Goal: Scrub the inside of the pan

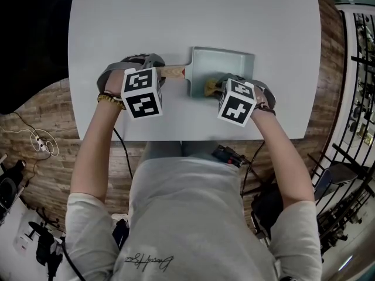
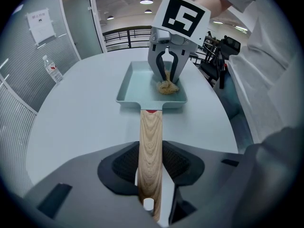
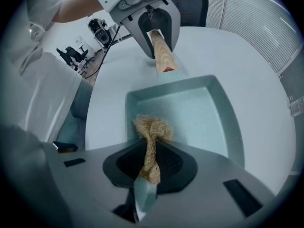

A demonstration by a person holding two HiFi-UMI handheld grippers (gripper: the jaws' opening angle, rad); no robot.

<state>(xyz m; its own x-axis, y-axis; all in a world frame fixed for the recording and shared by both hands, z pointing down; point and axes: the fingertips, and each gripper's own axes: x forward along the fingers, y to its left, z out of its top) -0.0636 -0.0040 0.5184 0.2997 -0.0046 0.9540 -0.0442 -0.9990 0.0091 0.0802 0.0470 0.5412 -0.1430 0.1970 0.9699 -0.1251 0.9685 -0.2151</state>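
two grippers are in use, one in each hand of a person at a pale grey table (image 1: 176, 16). we find the left gripper (image 2: 151, 175) pinched on the wooden handle (image 2: 150, 132) of the pan (image 1: 225, 60), its pads pressing the wood from either side near the handle's free end. the pan is pale teal and rectangular. it stands flat on the table near the person's edge, with the handle pointing to the person's left. we find the right gripper (image 3: 148, 167) pointing steeply down over the pan and clamped on a tan fibrous scrubber (image 3: 151, 127). the stem of the bundle sits between the jaws and its frayed head spreads just beyond them. that head rests on the pan floor beside the wall nearest the person, toward the handle end. we note the rest of the pan floor bare, with fine speckles.
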